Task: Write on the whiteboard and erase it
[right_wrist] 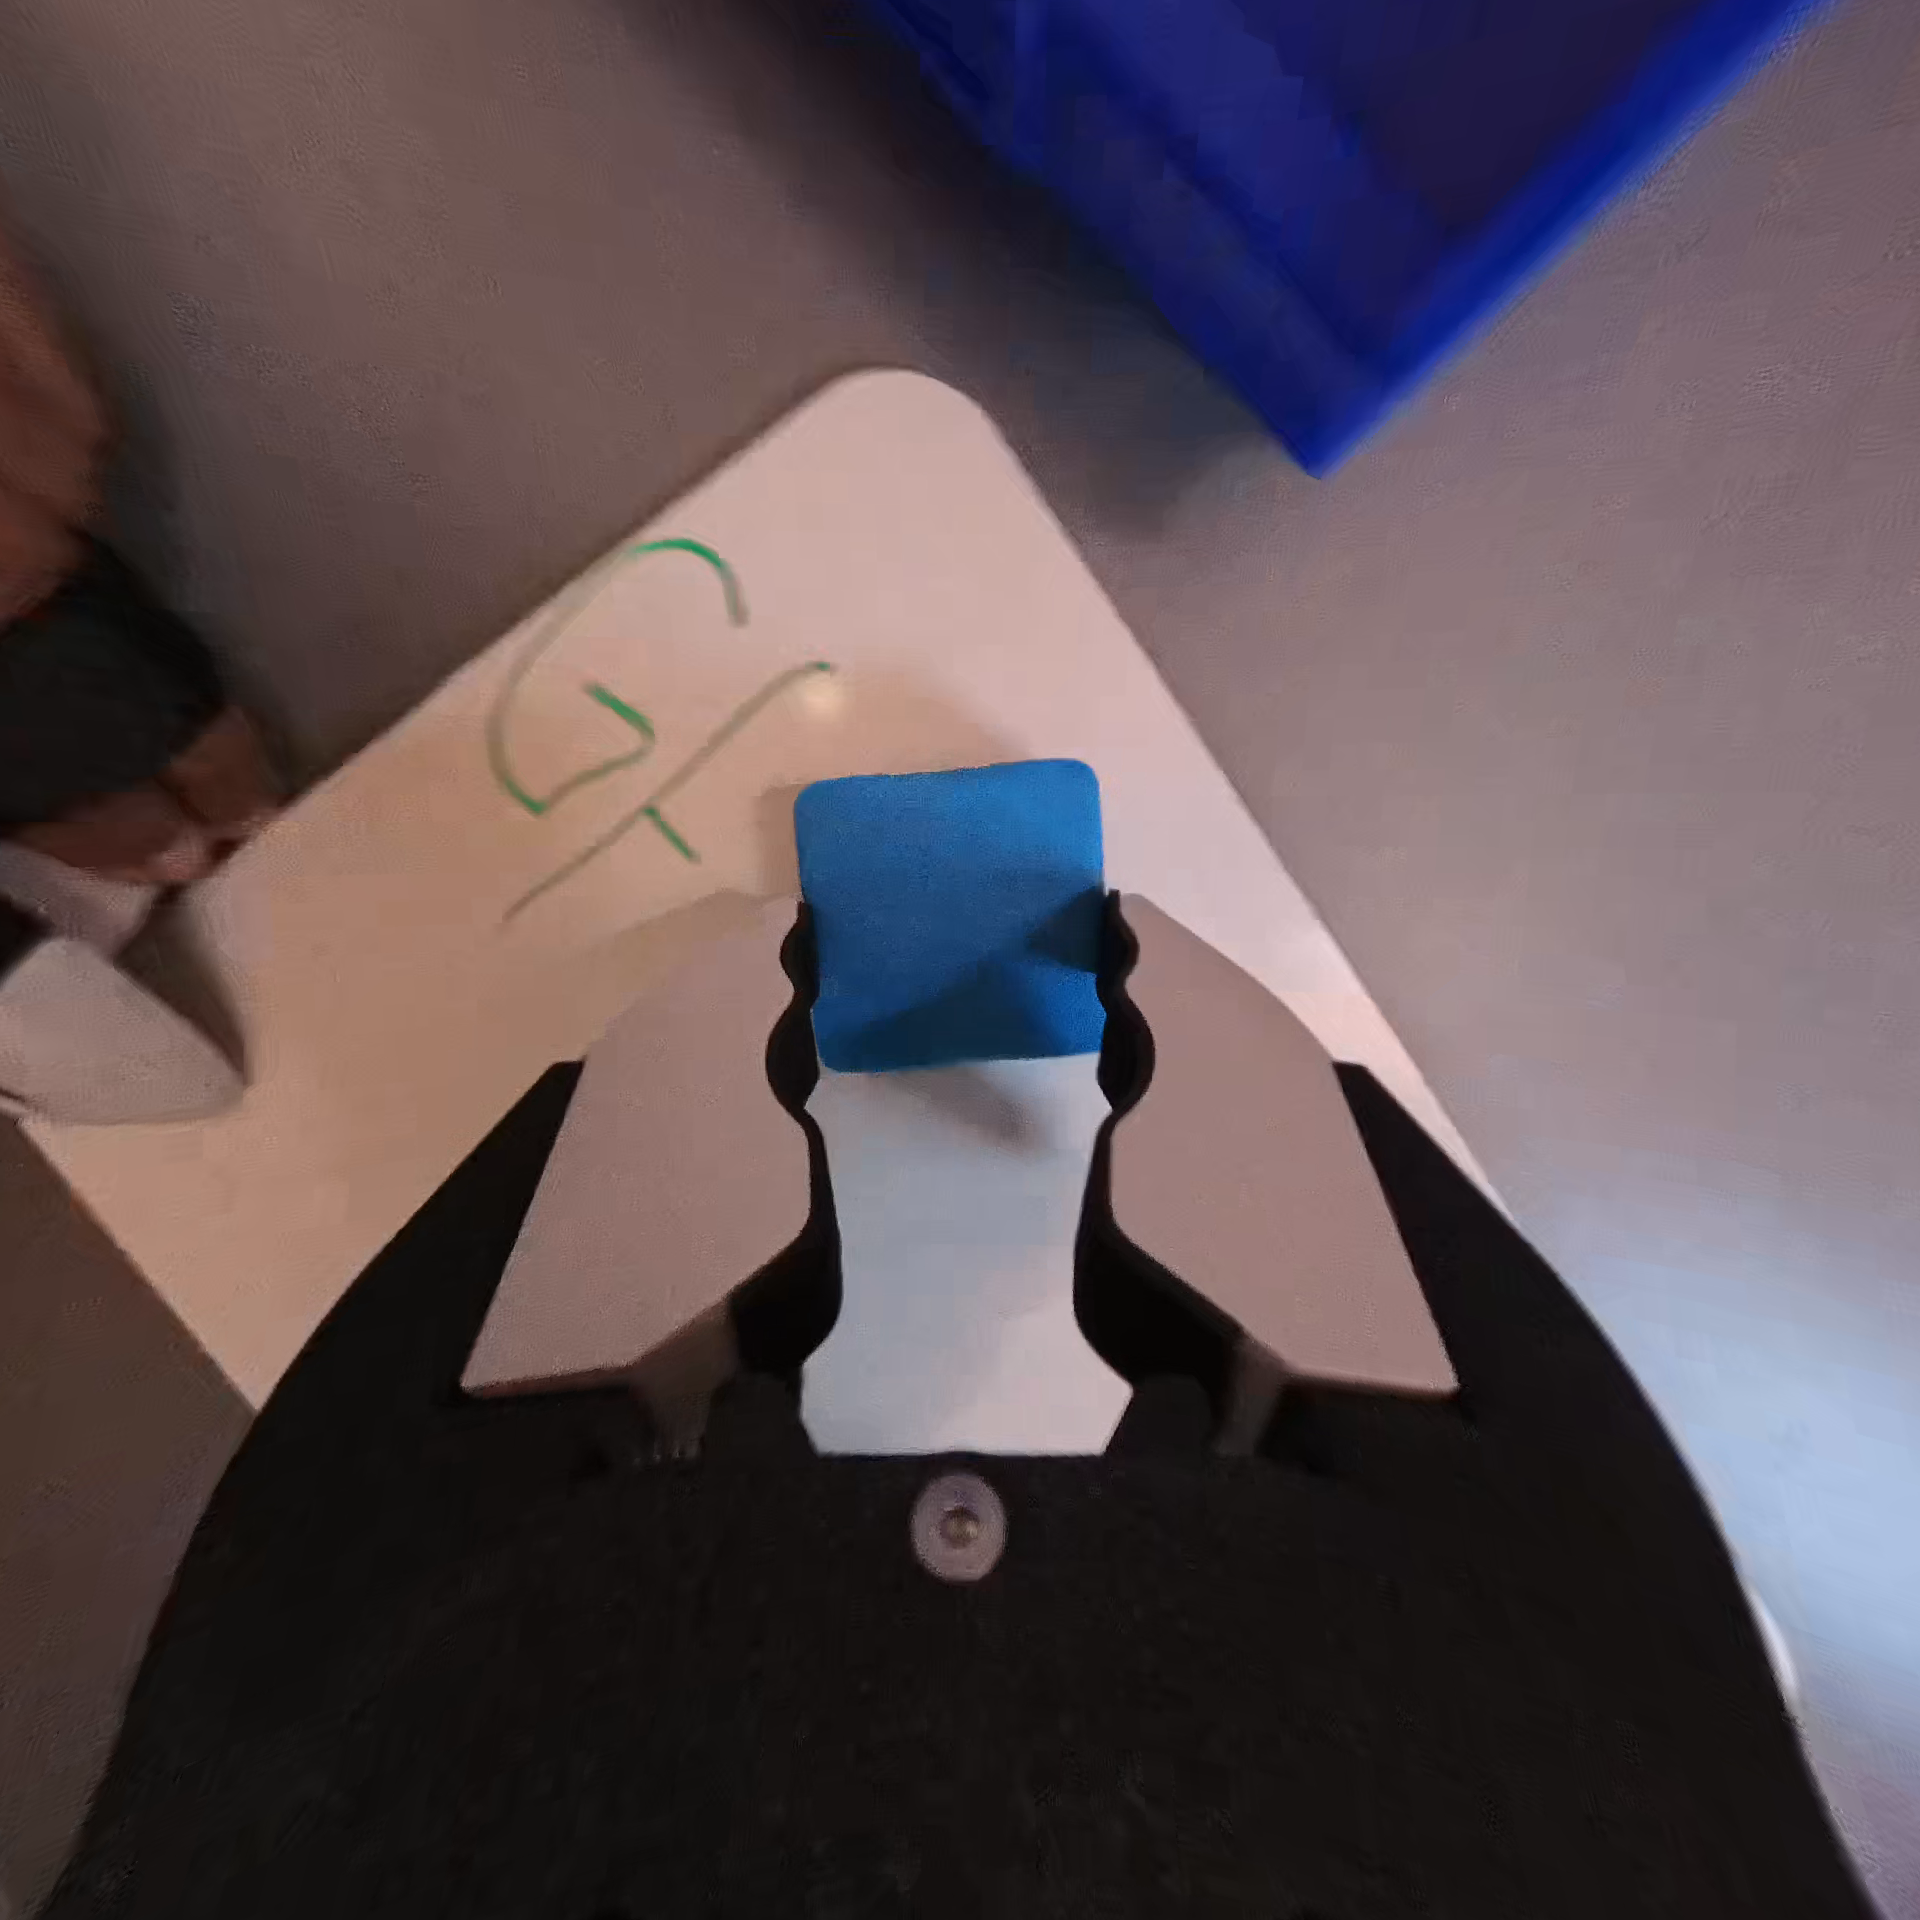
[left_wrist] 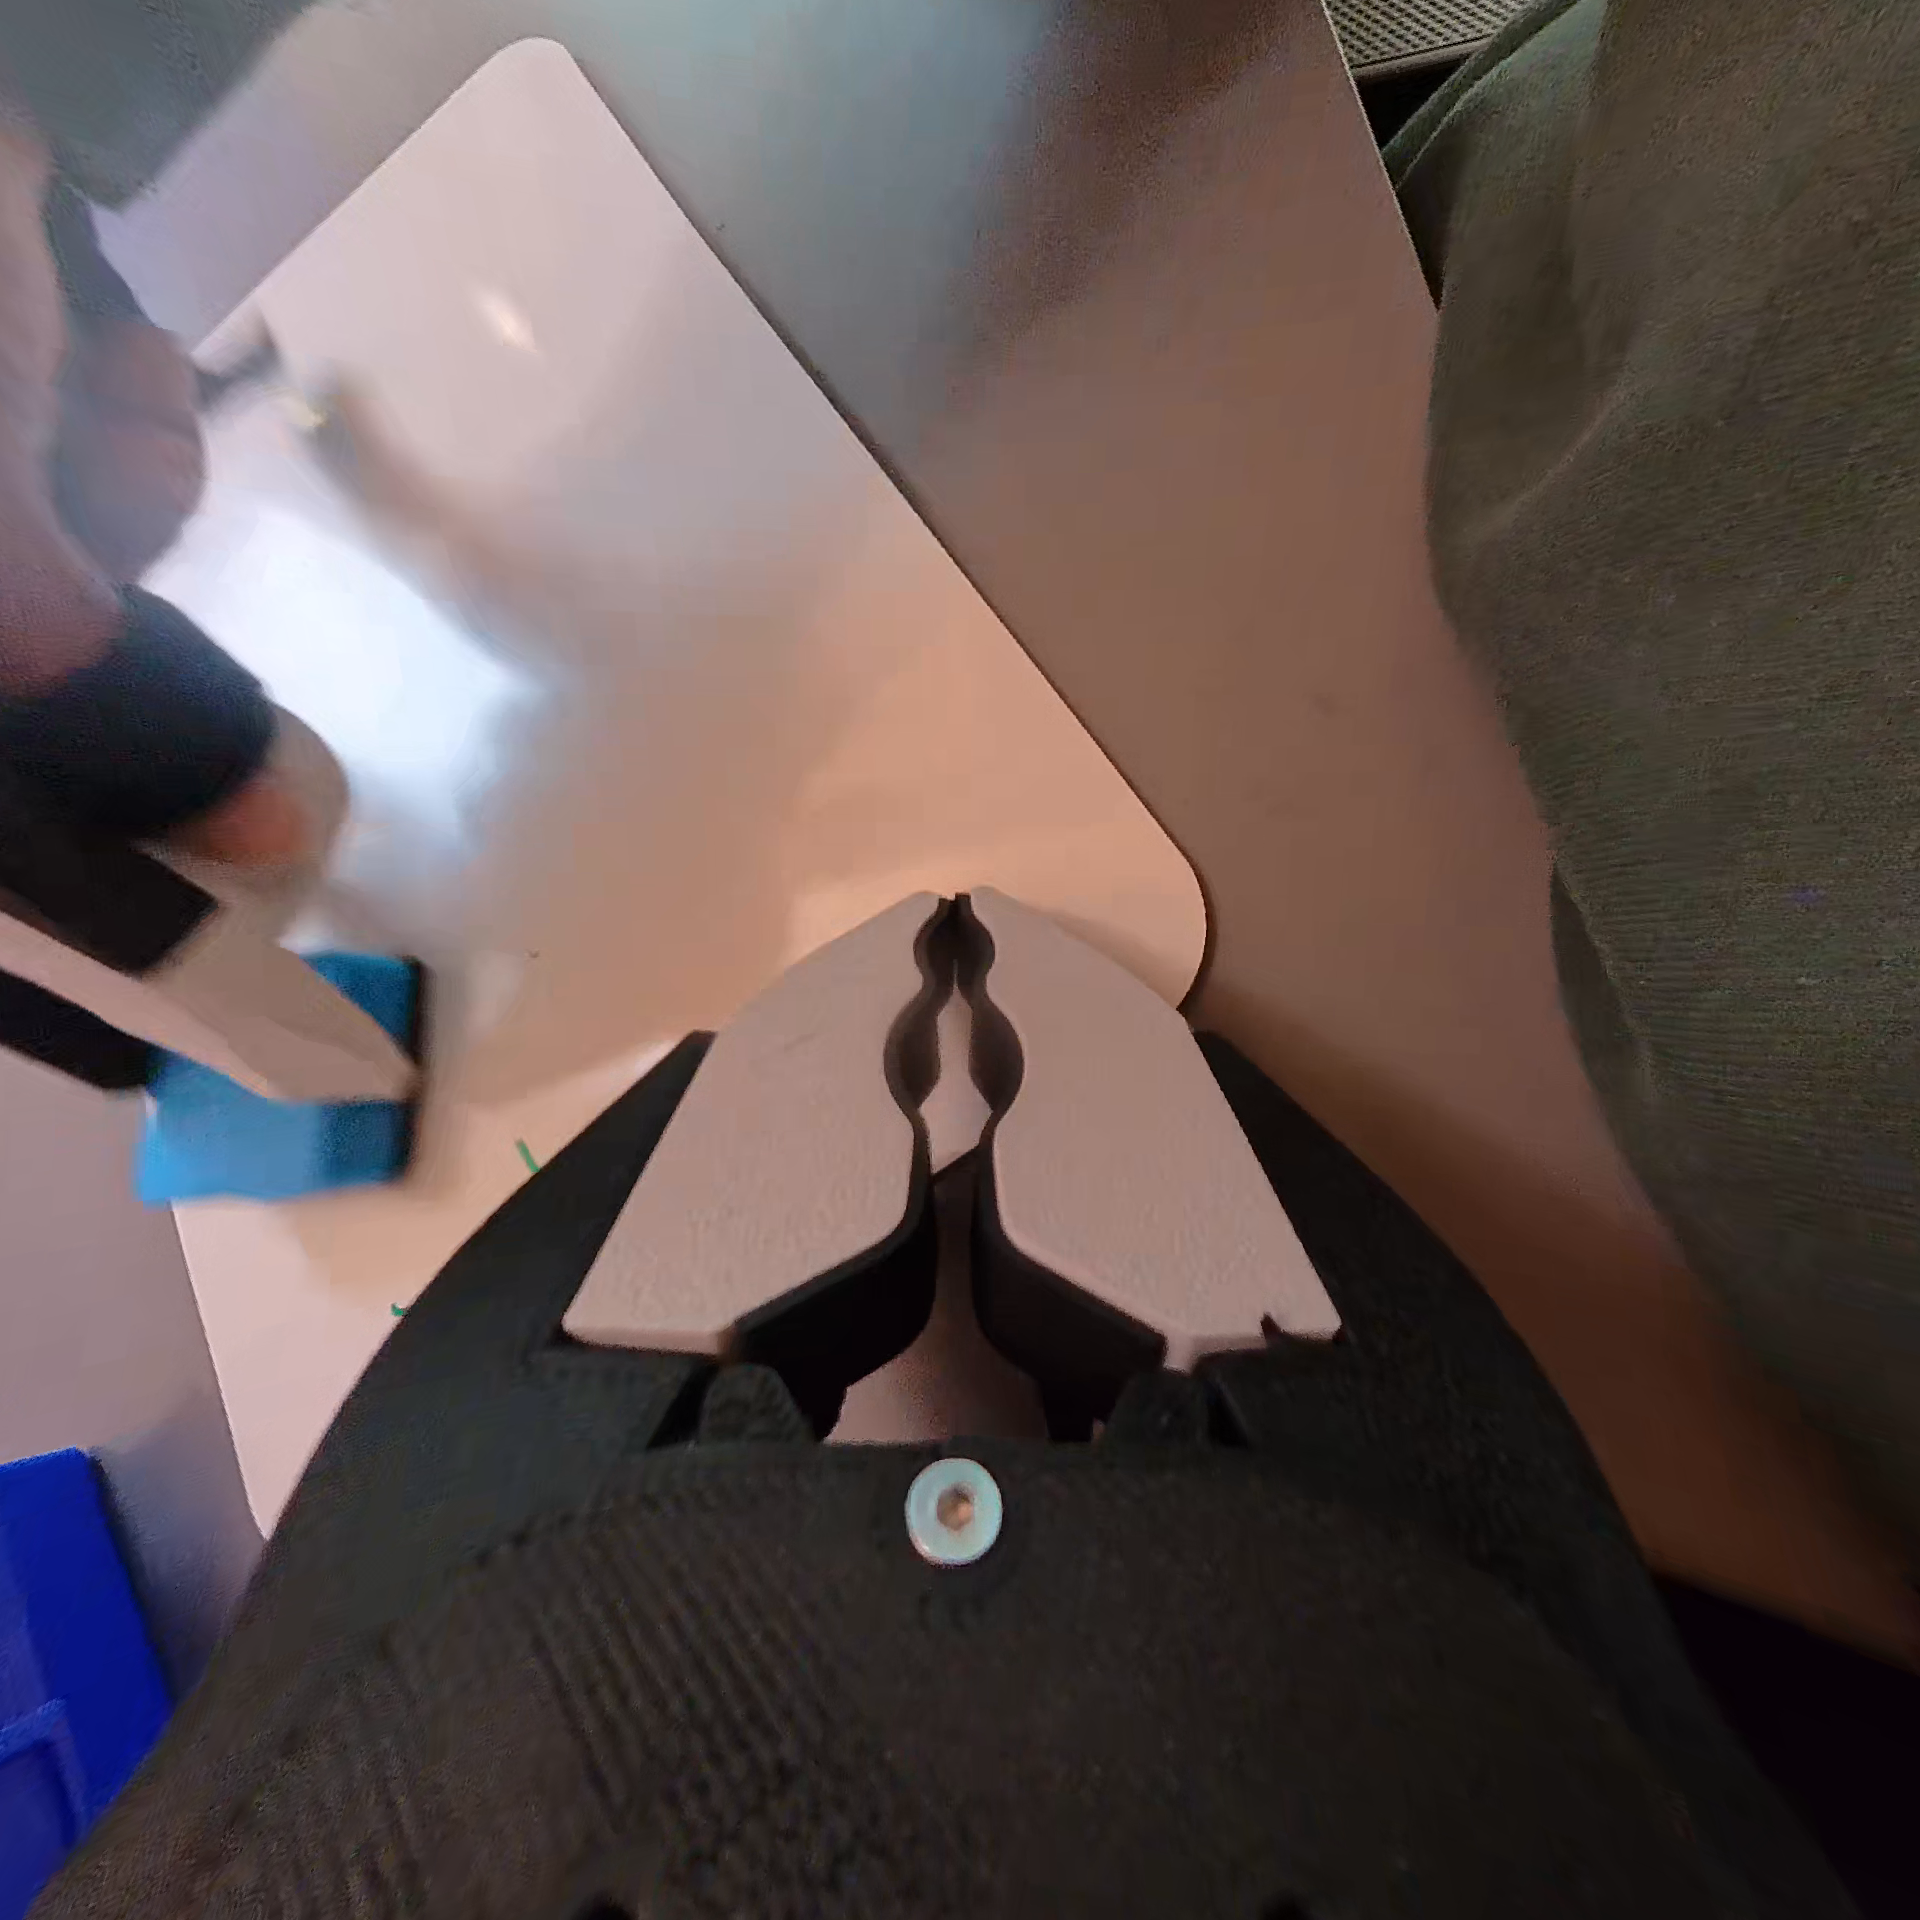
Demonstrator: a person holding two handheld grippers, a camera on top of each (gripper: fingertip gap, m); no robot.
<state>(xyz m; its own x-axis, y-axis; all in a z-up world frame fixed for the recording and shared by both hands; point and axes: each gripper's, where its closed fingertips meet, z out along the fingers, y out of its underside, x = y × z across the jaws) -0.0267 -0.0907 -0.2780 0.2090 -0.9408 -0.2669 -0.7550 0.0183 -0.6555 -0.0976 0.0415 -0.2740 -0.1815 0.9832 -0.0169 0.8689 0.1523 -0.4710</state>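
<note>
Left wrist view. The left gripper (left_wrist: 958, 902) sits at the centre of the frame, its two fingers (left_wrist: 831, 1091) brought together with nothing between them, the tips over the near corner of the whiteboard (left_wrist: 644, 623). The board stretches away toward 11 o'clock across the grey table (left_wrist: 1195, 520). At 9 o'clock, blurred, the right gripper (left_wrist: 405, 1081) bears on a blue eraser (left_wrist: 281, 1143) that lies on the board. A short end of a green stroke shows at about 8 o'clock of the fingertips. A blue bin (left_wrist: 62, 1621) occupies the lower left corner, and a person's grey-green garment (left_wrist: 1683, 727) fills the side at 3 o'clock.

Right wrist view. The right gripper (right_wrist: 954, 935) is clamped on the blue eraser (right_wrist: 945, 894), one finger pressing each side; the pad projects toward 12 o'clock beyond the fingertips and rests flat on the whiteboard (right_wrist: 935, 499). The green marks (right_wrist: 613, 717) lie at 10 o'clock from the eraser, near but apart from it, their long slanted stroke running from 7 to 1 o'clock. The left gripper's fingers (right_wrist: 114, 1029) enter at 9 o'clock. The blue bin (right_wrist: 1351, 208) stands at 1 o'clock, off the board.

Judgement: the erasing stroke must travel toward 10 o'clock, across the marks, and the right gripper is the one placed to make it.
</note>
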